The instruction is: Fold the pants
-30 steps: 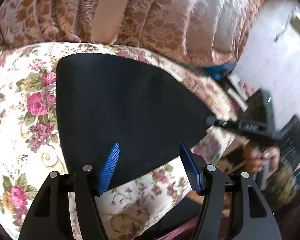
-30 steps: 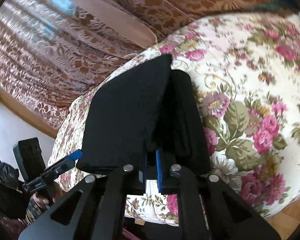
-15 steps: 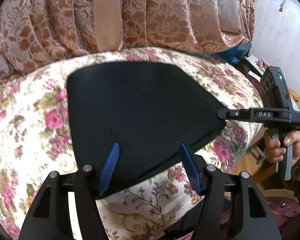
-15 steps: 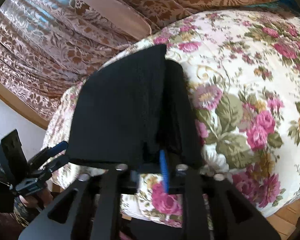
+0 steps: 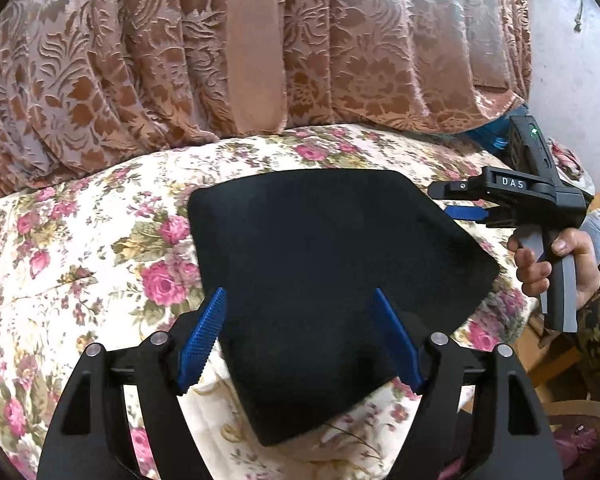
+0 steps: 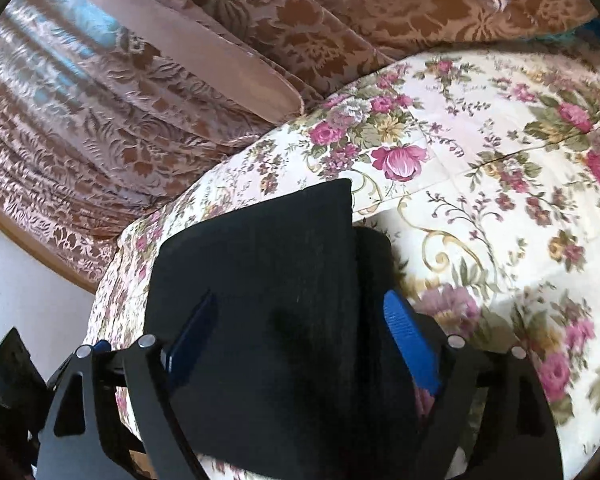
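My left tool (image 5: 300, 334) has its jaws spread and widening, the blue pads (image 5: 202, 338) standing off either side of the near corner of the black pants (image 5: 332, 264) without pressing on them. My right tool (image 6: 300, 344) is likewise opening wide; the folded cloth lies between its blue pads (image 6: 410, 344) but I see neither pad gripping it. From the left camera I can see my right hand (image 5: 548, 264) around the right tool's handle at the far side of the pants. The pants (image 6: 268, 304) sit folded into a compact dark block on the flowered bedspread (image 5: 80, 248), near its front edge. Behind the bed hangs a brown patterned curtain (image 5: 140, 60), with a pale wall (image 5: 572, 60) beside it.
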A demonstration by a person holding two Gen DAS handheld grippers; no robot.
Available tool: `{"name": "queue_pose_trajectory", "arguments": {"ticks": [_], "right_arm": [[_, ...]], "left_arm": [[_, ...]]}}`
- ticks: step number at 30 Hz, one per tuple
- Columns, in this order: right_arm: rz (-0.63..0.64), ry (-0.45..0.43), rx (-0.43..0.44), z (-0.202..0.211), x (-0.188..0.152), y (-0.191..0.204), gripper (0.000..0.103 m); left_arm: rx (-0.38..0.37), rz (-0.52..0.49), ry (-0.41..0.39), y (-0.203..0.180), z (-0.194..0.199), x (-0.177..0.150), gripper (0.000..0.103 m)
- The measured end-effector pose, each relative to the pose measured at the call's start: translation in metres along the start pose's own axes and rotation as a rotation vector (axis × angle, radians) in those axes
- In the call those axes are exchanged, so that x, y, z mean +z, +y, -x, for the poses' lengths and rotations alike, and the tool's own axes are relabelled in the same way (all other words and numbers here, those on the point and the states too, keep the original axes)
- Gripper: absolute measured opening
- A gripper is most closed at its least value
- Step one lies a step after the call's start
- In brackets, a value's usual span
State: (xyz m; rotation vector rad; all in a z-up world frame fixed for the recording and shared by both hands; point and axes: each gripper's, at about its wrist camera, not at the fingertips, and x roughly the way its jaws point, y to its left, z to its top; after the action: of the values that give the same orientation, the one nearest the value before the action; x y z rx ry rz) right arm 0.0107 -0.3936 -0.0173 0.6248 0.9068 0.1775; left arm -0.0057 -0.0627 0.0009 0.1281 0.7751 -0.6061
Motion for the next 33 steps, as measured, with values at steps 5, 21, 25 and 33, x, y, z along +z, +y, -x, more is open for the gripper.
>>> {"name": "queue_pose_trajectory", "arguments": {"ticks": [5, 21, 25, 33], "right_arm": [[0.001, 0.043, -0.036, -0.024, 0.005, -0.006, 0.080], [0.094, -0.024, -0.135, -0.010, -0.015, -0.012, 0.006], [0.070, -0.011, -0.136, -0.019, -0.017, -0.021, 0.007], [0.044, -0.008, -0.113, -0.004, -0.011, -0.023, 0.094]], "left_arm": [[0.010, 0.023, 0.019, 0.017, -0.011, 0.005, 0.074], [-0.142, 0.414, 0.072, 0.109, -0.037, -0.003, 0.077], [-0.176, 0.431, 0.131, 0.102, -0.053, -0.016, 0.077], [-0.157, 0.418, 0.136, 0.097, -0.055, -0.020, 0.078]]}}
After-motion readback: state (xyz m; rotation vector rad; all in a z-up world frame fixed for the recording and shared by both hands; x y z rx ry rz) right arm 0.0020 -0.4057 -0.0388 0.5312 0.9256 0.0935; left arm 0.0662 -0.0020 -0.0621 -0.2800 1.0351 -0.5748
